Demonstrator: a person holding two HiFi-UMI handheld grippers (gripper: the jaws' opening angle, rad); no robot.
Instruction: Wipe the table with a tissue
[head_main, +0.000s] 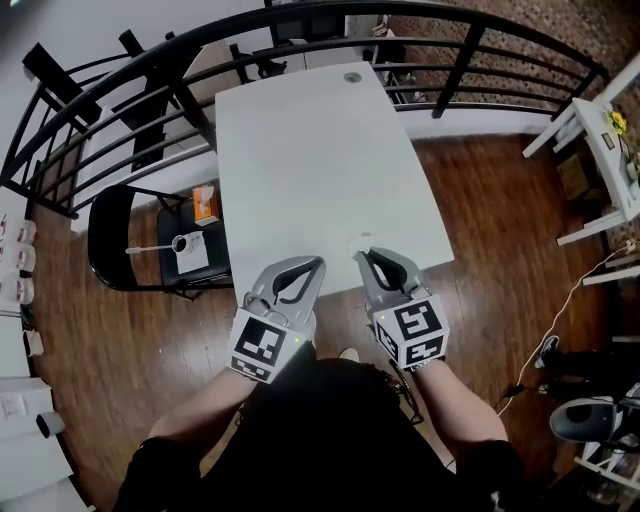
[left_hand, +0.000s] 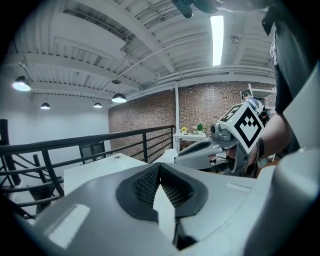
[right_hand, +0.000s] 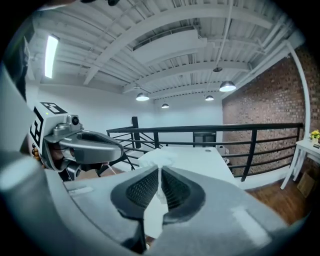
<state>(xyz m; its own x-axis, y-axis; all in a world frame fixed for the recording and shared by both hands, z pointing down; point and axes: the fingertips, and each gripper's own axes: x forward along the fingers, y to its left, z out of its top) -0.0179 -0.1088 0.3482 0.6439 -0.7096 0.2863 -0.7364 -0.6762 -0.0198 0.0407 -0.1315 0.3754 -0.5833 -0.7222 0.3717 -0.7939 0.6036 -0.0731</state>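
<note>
The right claw (right_hand: 160, 171) is squeezed shut on the white tissue (right_hand: 156, 158) at the near edge of the table (head_main: 310, 150), the left claw (left_hand: 160, 168) is closed on nothing, so wiping looks ready to start: press down and slide.

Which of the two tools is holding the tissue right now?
The right tool: its jaws are shut on the white tissue, which bunches out beyond their tips. The left tool is shut with nothing between its jaws.
</note>
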